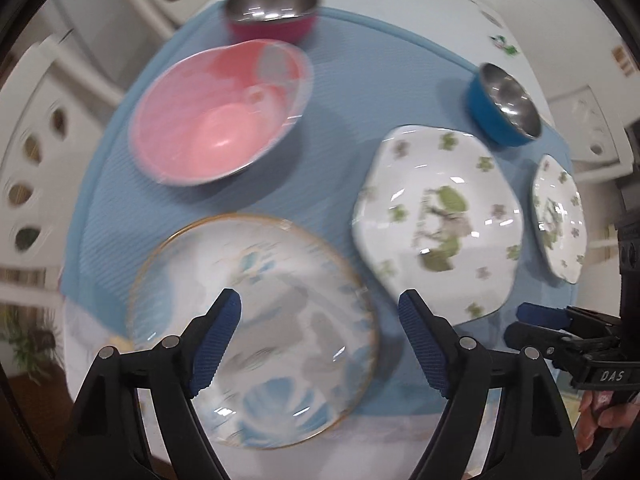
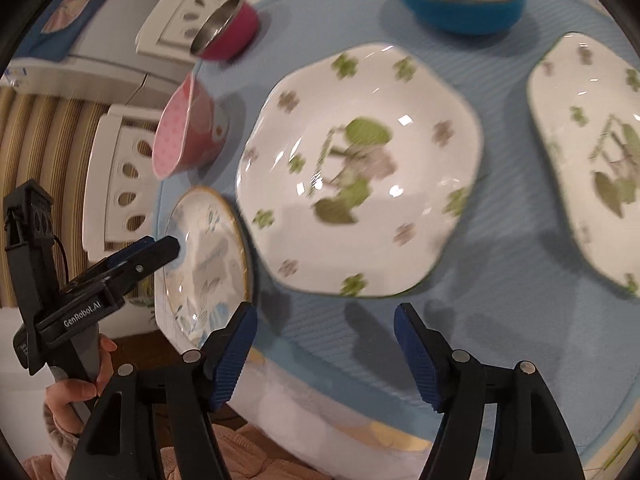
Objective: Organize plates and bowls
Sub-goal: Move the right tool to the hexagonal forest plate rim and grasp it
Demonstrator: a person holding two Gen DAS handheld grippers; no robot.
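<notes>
On a blue mat (image 1: pixel 332 92) lie a gold-rimmed blue-patterned plate (image 1: pixel 256 328), a large white clover plate (image 1: pixel 436 216) and a smaller clover plate (image 1: pixel 558 220). A pink bowl (image 1: pixel 216 116), a magenta steel bowl (image 1: pixel 272 12) and a blue steel bowl (image 1: pixel 506 104) stand farther back. My left gripper (image 1: pixel 320 320) hangs open above the gold-rimmed plate, nothing between its fingers. My right gripper (image 2: pixel 324 332) is open over the mat's near edge, below the large clover plate (image 2: pixel 360 168), holding nothing. The gold-rimmed plate (image 2: pixel 208 264) lies to its left.
White chairs (image 1: pixel 44 152) stand beyond the table's left side. The right gripper (image 1: pixel 560 328) shows at the right edge of the left wrist view, the left gripper (image 2: pixel 100 276) and a hand (image 2: pixel 76 388) at the left of the right wrist view. The white table edge (image 2: pixel 320 412) lies near.
</notes>
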